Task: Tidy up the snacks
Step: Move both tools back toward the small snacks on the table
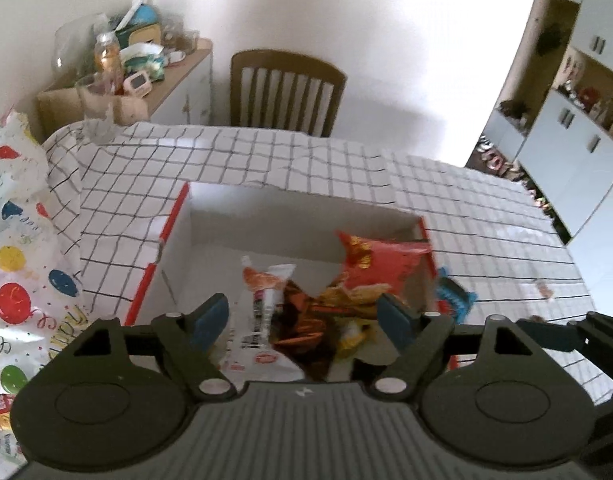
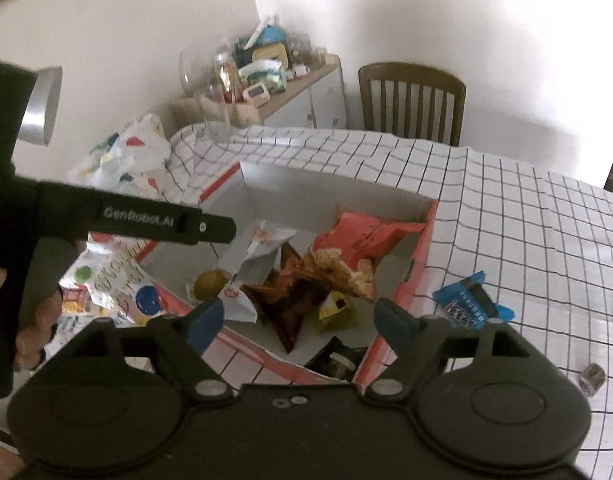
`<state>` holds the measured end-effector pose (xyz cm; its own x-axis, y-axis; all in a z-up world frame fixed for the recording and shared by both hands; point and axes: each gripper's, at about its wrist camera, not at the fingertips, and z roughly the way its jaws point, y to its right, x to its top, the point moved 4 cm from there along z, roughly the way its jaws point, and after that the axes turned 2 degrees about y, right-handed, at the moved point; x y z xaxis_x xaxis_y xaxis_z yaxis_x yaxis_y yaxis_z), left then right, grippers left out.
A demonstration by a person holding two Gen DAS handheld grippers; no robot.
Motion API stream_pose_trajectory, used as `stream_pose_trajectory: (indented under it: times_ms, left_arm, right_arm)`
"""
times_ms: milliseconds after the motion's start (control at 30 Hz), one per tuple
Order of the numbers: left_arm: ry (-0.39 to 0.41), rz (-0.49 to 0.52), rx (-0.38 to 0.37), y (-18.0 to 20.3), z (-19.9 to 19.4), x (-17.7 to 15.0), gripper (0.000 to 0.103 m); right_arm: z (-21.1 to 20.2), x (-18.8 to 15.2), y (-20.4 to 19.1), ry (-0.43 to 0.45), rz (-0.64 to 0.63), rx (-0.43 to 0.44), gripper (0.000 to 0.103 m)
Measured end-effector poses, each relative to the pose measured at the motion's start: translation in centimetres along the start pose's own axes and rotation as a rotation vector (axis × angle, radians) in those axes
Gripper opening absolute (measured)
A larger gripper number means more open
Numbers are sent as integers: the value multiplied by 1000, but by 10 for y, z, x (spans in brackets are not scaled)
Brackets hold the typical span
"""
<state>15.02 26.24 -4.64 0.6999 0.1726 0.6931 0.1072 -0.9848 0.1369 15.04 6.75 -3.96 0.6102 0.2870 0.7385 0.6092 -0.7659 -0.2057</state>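
An open red-and-white cardboard box (image 1: 174, 220) (image 2: 420, 248) stands on the checked tablecloth and holds several snack packets: a red bag (image 1: 380, 264) (image 2: 358, 236), a white packet (image 1: 266, 292) (image 2: 252, 258), dark orange packets (image 2: 290, 296), a yellow one (image 2: 334, 308) and a round brown item (image 2: 210, 284). My left gripper (image 1: 304, 318) hangs open above the box, nothing between its blue pads. My right gripper (image 2: 298, 318) is open too, over the box's near edge, with nothing in it. A blue snack packet (image 1: 454, 294) (image 2: 470, 304) lies on the cloth just right of the box.
A balloon-print bag (image 1: 14, 248) (image 2: 122, 160) lies left of the box, with small packets beside it. A wooden chair (image 1: 286, 88) (image 2: 412, 100) stands behind the table and a cluttered sideboard (image 1: 138, 64) at back left. A small wrapped item (image 2: 592, 376) sits at right. The left gripper's arm (image 2: 146, 218) crosses the right wrist view.
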Motion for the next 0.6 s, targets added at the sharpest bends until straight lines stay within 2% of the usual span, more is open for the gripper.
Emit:
stream_pose_trajectory:
  times_ms: [67,200,267,367,400,433,600]
  left_arm:
    - [12,1,-17,10,-7,-1,82]
    - [52,2,-56,30,-21,-2,91]
    - [60,0,-72,40,-26,-4,91]
    - [76,4,-85,57,-30,-8,91]
    - [79,5,-85,62,-32,-10,94]
    - [80,6,-87,68,-32,-12,103]
    - [94,3,-88,93,-36,-22,103]
  right_arm:
    - [-10,0,4,16,1,1,89]
    - [-33,0,14,59,-12,6,97]
    - [-45,-1,21,80,-13,12,100]
    - [-62,-3,36,107,-19,2,101]
    - [-68,-4,43,114,-20,-3,101]
    - [-73,-6,47,118,-18,-7,101]
    - [-94,-13,81,136,-10,-34,102]
